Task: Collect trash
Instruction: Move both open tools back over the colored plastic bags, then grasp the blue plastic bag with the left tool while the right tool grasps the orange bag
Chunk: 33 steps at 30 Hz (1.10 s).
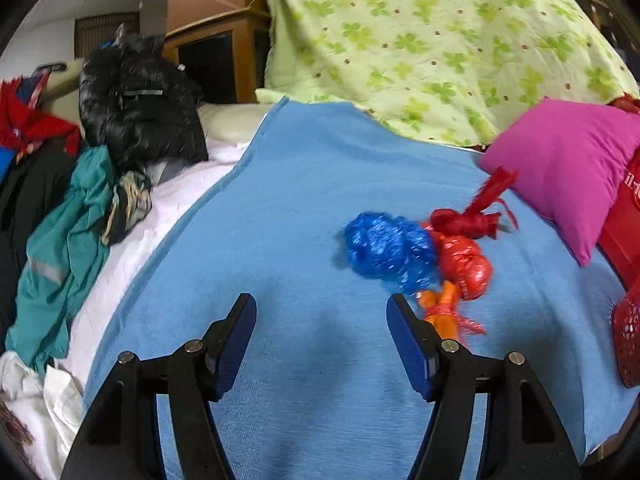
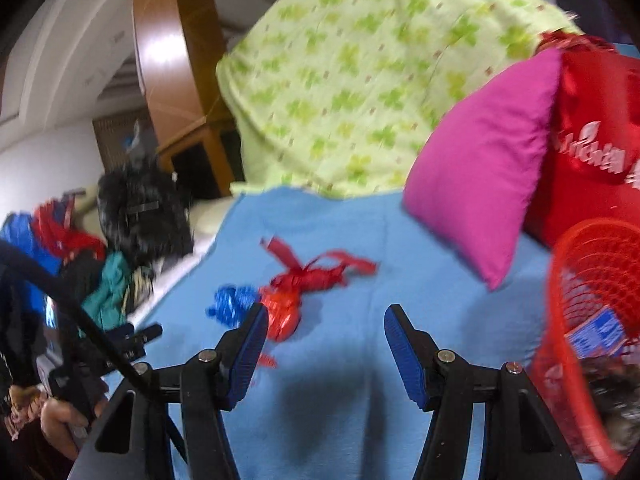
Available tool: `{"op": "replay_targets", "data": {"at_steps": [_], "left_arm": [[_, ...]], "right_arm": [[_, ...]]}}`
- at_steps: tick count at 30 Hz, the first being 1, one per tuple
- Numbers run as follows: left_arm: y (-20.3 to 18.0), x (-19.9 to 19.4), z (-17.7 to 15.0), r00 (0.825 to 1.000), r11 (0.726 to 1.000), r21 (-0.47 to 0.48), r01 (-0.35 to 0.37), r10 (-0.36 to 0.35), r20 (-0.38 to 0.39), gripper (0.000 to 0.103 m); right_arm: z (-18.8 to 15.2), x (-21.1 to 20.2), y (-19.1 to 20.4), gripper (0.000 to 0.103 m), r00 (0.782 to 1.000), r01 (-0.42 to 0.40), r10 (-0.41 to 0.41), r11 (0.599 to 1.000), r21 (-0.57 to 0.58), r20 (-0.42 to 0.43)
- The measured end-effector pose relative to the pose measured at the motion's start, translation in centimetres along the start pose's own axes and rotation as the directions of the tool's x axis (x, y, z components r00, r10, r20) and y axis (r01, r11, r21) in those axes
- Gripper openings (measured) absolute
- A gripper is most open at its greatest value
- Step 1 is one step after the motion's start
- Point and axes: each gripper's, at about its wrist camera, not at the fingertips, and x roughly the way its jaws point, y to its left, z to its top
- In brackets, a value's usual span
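Crumpled plastic trash lies in a cluster on the blue blanket (image 1: 280, 220): a blue bag (image 1: 386, 246), a red bag (image 1: 466, 262), a knotted red bag (image 1: 468, 220) and an orange scrap (image 1: 440, 312). My left gripper (image 1: 320, 308) is open and empty; its right finger sits just in front of the orange scrap. In the right wrist view my right gripper (image 2: 326, 312) is also open and empty, with the red bag (image 2: 284, 314) just beyond its left fingertip, the knotted red bag (image 2: 316, 276) farther off and the blue bag (image 2: 232, 304) to the left.
A red mesh basket (image 2: 592, 300) holding some trash stands at the right, beside a magenta pillow (image 2: 480, 168) and a red bag (image 2: 600, 140). A green-patterned quilt (image 1: 420, 32) is heaped behind. Clothes (image 1: 60, 240) pile up on the left. A hand (image 2: 60, 420) holds the other tool.
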Motion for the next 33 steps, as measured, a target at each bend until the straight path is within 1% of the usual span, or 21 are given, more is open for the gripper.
{"op": "replay_targets", "data": {"at_steps": [5, 6, 9, 13, 15, 17, 19, 20, 21, 22, 24, 25, 26, 27, 28, 30, 32, 33], "left_arm": [[0.6, 1.1, -0.4, 0.999, 1.000, -0.021, 0.018, -0.018, -0.034, 0.069], [0.7, 1.2, -0.3, 0.999, 1.000, -0.026, 0.013, -0.014, -0.038, 0.069], [1.6, 1.6, -0.2, 0.999, 0.998, -0.059, 0.003, -0.006, -0.051, 0.069], [3.0, 1.9, 0.0, 0.998, 0.994, -0.107, -0.019, 0.012, -0.061, 0.069], [3.8, 2.1, 0.1, 0.998, 0.991, -0.131, -0.030, 0.021, -0.065, 0.069], [4.3, 2.3, 0.3, 0.998, 0.989, -0.144, -0.036, 0.027, -0.064, 0.069], [4.4, 2.6, 0.8, 0.998, 0.988, -0.151, -0.035, 0.026, -0.062, 0.069], [4.5, 3.0, 1.2, 0.998, 0.987, -0.156, -0.023, 0.013, -0.063, 0.069], [4.4, 3.2, 1.4, 0.998, 0.987, -0.160, -0.010, 0.000, -0.062, 0.069], [4.3, 3.4, 1.7, 0.998, 0.987, -0.162, 0.005, -0.015, -0.060, 0.069], [3.5, 4.3, 2.7, 0.997, 0.988, -0.149, 0.043, -0.052, -0.058, 0.069], [3.1, 4.8, 3.1, 0.996, 0.988, -0.141, 0.062, -0.071, -0.060, 0.069], [2.5, 5.4, 3.5, 0.994, 0.987, -0.135, 0.083, -0.092, -0.065, 0.069], [1.8, 6.1, 3.9, 0.991, 0.986, -0.129, 0.104, -0.114, -0.070, 0.069], [1.2, 6.7, 4.2, 0.988, 0.984, -0.124, 0.124, -0.134, -0.076, 0.069], [0.1, 8.0, 4.6, 0.979, 0.977, -0.127, 0.172, -0.184, -0.088, 0.069], [-0.9, 9.2, 4.9, 0.968, 0.969, -0.126, 0.212, -0.226, -0.107, 0.071], [-1.3, 9.8, 4.9, 0.965, 0.967, -0.131, 0.218, -0.233, -0.118, 0.072]], "right_arm": [[-1.0, 4.0, 2.1, 0.064, 0.992, -0.052, 0.052, 0.999, 0.004, -0.112], [-1.3, 5.2, 2.6, 0.064, 0.986, -0.078, 0.079, 0.997, 0.014, -0.145], [-1.9, 7.8, 4.5, 0.064, 0.971, -0.119, 0.120, 0.993, 0.019, -0.208], [-2.9, 12.1, 6.8, 0.064, 0.941, -0.157, 0.159, 0.987, 0.031, -0.299], [-3.0, 13.8, 7.5, 0.064, 0.932, -0.160, 0.166, 0.986, 0.044, -0.322], [-3.2, 15.9, 8.2, 0.060, 0.923, -0.157, 0.163, 0.987, 0.046, -0.347], [-3.4, 18.1, 8.6, 0.044, 0.907, -0.159, 0.170, 0.985, 0.061, -0.384], [-3.6, 19.1, 8.6, 0.039, 0.899, -0.144, 0.158, 0.987, 0.067, -0.407], [-4.0, 20.4, 8.5, 0.039, 0.890, -0.114, 0.133, 0.991, 0.070, -0.435], [-4.3, 21.2, 8.3, 0.037, 0.883, -0.108, 0.133, 0.991, 0.080, -0.451], [-4.2, 21.2, 8.1, 0.030, 0.884, -0.117, 0.150, 0.988, 0.102, -0.443], [-4.0, 20.8, 8.0, 0.027, 0.884, -0.124, 0.153, 0.988, 0.095, -0.443], [-3.8, 20.3, 8.0, 0.024, 0.889, -0.121, 0.144, 0.989, 0.079, -0.434], [-3.7, 19.6, 7.7, 0.024, 0.894, -0.109, 0.125, 0.992, 0.061, -0.430], [-3.6, 19.1, 7.5, 0.024, 0.894, -0.107, 0.122, 0.992, 0.061, -0.430], [-3.5, 17.8, 6.4, 0.024, 0.894, -0.113, 0.135, 0.991, 0.076, -0.428], [-3.2, 16.2, 5.4, 0.024, 0.903, -0.110, 0.131, 0.991, 0.073, -0.410], [-3.1, 15.2, 4.7, 0.024, 0.908, -0.110, 0.131, 0.991, 0.076, -0.397]]}}
